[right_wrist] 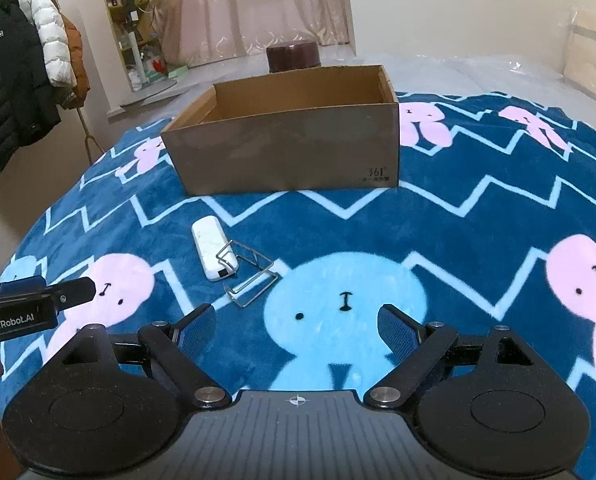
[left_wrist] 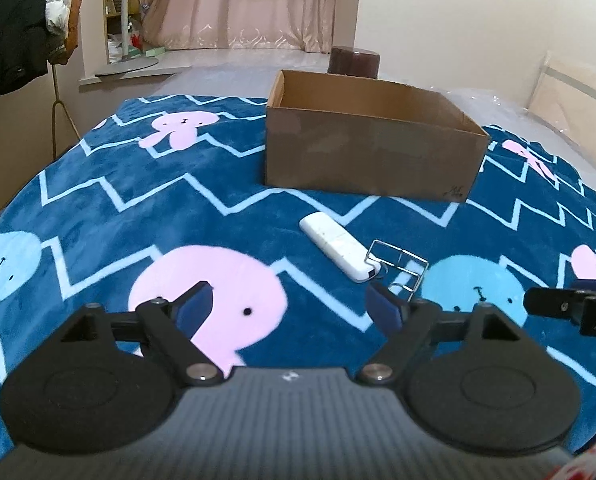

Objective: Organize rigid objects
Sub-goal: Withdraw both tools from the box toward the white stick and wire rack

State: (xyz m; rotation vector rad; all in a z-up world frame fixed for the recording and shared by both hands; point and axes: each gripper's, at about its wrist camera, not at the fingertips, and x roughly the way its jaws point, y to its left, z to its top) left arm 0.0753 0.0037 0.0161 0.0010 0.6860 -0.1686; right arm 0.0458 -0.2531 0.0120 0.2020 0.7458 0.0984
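On the bed, over a blue blanket (right_wrist: pixel 478 216) with pale zigzag stripes and pink and light-blue rabbit figures, everything lies in front of both grippers.

Cardboard box (right_wrist: pixel 285 152): brown, open-topped, rectangular, standing upright on the blanket toward the far side; inside shows only bare cardboard walls as far as can be seen; small dark print at the lower right corner of its near face.

White device (right_wrist: pixel 213 250): a slim, rounded white bar, glossy, lying flat on the blanket near the box's front face but apart from it; a dark port or slot shows at its near end. In the left wrist view it (left_wrist: pixel 340 246) lies diagonally, ahead and to the right of the fingers.

Wire rack (right_wrist: pixel 249 278): a small bent frame of thin silvery metal wire, lying tilted on the blanket; one looped end overlaps the near end of the white device, touching or just beside it. From the left wrist view it (left_wrist: pixel 400 266) sits just beyond the right blue pad.

Left gripper (left_wrist: pixel 291 304): blue-padded fingers spread wide, nothing between them, poised over a pink rabbit.

Right gripper (right_wrist: pixel 295 326): fingers spread wide, empty, poised over a light-blue rabbit face.

Background: jackets (right_wrist: pixel 13 80) on a rack, pink curtains (right_wrist: pixel 257 8).
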